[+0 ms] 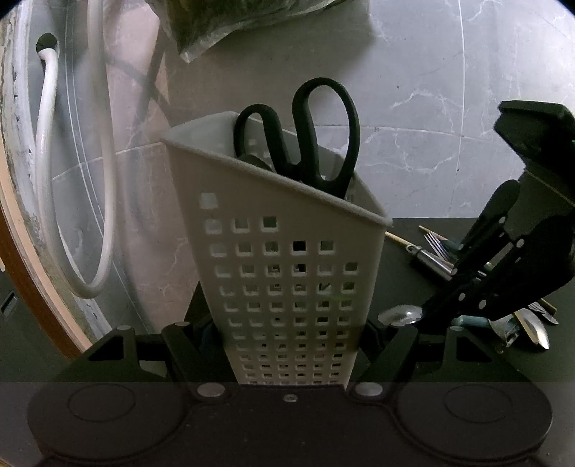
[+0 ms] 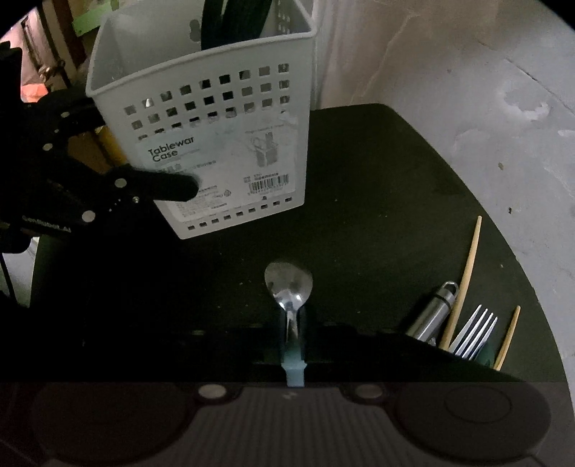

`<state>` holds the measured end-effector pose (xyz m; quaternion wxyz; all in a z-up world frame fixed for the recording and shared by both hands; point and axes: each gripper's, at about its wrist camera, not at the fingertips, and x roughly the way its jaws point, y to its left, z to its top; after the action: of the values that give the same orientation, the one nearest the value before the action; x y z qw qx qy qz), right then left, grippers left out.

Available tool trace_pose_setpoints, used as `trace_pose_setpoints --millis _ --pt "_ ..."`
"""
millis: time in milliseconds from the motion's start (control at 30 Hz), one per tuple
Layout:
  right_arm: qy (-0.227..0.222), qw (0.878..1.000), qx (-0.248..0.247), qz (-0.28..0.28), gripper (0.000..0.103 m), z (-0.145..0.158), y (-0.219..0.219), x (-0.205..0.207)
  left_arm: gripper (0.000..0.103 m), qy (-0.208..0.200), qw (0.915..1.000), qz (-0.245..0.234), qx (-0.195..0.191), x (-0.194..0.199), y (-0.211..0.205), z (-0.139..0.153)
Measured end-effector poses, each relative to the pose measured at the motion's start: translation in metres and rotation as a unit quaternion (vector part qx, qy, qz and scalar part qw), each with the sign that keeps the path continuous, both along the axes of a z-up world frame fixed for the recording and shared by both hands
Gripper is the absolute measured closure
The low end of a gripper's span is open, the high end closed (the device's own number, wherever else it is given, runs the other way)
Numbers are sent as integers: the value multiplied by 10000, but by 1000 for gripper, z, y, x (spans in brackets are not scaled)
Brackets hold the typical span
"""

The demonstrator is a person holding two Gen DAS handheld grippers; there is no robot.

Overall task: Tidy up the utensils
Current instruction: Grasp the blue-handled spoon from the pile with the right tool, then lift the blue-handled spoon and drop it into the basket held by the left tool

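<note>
Two grippers were in use at the dark table [image 2: 377, 172]. The left gripper [image 1: 287, 345] was clamped on the lower walls of the white perforated tableware case [image 1: 287, 273], which stood upright on the table near the tiled wall. Black-handled scissors [image 1: 316, 143] stood handles-up inside the case. The right gripper [image 2: 293, 323] had its fingers together on the neck of a metal spoon [image 2: 289, 283] with a pale blue handle; the spoon's bowl lay in front of the fingertips, on or just above the table, which could not be told. The case stood beyond the spoon and to its left, apart from it. To the right of the spoon lay a fork [image 2: 474, 330], two wooden chopsticks [image 2: 467, 273] and a steel-handled utensil [image 2: 435, 309], close together near the table edge. A white hose [image 1: 50, 151] looped against the wall at left, and a plastic bag [image 1: 230, 25] hung above the case.
</note>
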<state>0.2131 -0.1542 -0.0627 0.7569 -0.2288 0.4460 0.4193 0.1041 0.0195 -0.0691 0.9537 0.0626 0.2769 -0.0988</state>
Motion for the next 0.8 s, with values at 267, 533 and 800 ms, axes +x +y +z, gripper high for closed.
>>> trace_pose_setpoints --millis 267,533,800 --pt "-524 9934 638 -792 95 12 -16 -17 27 37 10000 -64 -3 4 1 -2" --pt "-1421 9440 1961 -2240 101 45 -47 -45 27 44 9999 -143 -7 7 3 -4" --pt "-1793 9230 2237 -2569 101 66 -49 -52 27 26 9994 -343 31 9 6 -6"
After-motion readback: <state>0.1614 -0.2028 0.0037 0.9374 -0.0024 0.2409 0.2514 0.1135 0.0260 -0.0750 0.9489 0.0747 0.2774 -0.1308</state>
